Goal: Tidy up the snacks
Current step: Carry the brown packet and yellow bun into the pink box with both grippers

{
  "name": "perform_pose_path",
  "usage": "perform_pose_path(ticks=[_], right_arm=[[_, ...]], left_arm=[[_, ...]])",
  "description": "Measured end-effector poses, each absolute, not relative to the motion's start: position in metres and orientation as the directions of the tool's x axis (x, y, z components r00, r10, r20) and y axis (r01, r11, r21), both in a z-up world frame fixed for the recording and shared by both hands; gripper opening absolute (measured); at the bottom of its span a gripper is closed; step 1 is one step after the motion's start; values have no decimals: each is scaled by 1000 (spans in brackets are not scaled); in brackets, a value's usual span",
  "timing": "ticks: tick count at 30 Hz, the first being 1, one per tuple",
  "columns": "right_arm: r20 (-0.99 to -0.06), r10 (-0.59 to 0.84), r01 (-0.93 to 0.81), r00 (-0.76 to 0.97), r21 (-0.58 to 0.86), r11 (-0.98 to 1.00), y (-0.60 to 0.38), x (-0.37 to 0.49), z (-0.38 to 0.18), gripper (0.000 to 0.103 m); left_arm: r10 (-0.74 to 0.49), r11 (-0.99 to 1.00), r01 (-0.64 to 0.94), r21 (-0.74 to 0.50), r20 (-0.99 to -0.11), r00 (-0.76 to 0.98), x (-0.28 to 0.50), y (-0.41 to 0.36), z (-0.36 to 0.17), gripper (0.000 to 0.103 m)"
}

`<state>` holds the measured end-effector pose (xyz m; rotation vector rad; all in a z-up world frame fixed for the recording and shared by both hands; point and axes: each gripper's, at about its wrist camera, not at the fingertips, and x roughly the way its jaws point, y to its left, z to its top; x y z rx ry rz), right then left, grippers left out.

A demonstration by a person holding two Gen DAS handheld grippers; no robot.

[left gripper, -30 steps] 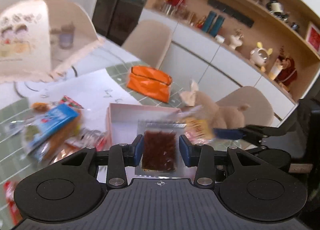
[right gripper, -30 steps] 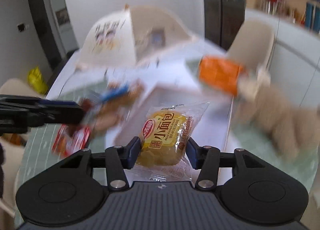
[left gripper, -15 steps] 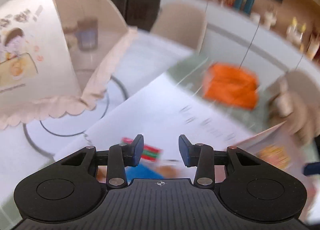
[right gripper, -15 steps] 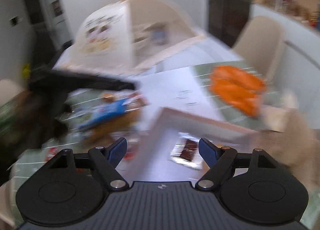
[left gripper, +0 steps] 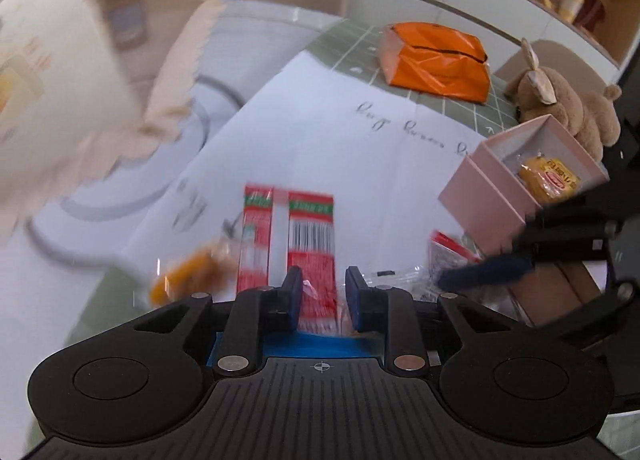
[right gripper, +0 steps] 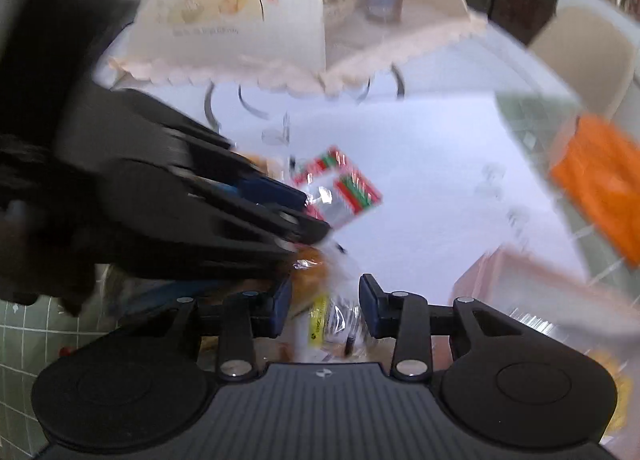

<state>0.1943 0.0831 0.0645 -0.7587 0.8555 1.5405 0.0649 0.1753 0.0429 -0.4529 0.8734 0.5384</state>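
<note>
In the left wrist view my left gripper point(left gripper: 320, 292) is open, its fingers straddling a red-and-green snack packet point(left gripper: 310, 244) that lies on the white paper; a second such packet point(left gripper: 256, 236) lies beside it. A pink box point(left gripper: 488, 195) at the right holds a yellow bread packet point(left gripper: 550, 179). In the right wrist view my right gripper point(right gripper: 322, 304) is open around a clear-wrapped bread snack point(right gripper: 320, 300) in the pile. The left gripper point(right gripper: 280, 203) shows there, over the red-and-green packets point(right gripper: 340, 187). The pink box point(right gripper: 528, 280) is blurred at the right.
An orange bag point(left gripper: 436, 55) and a plush toy point(left gripper: 560, 103) lie at the far side. A mesh food cover point(left gripper: 72, 59) stands at the left. An orange-wrapped snack point(left gripper: 188, 280) and clear packets point(left gripper: 448, 256) lie near my fingers. Chairs and shelves stand behind.
Both grippers let go of their packets into the pink box, then swung left and down to the snack pile. The yellow bread now lies in the box.
</note>
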Motion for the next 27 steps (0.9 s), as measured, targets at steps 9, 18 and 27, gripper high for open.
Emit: perform_pose_path(ticks=[9,18,27], right_arm=[[-827,465,-948,-314,252,-192,-34,179,71,37],[-780,623,-934,-54,261,245,-132,274,108,43],[-684,551,-773,477,-28,634,-124,362,78,64]], left_arm=[[236,747,-609,-267,-750,618,38,157,77,28],[428,675,-731,-99,-754,498,100,221,35,27],[278,794,-591,-142,-780,561,88,154,30,28]])
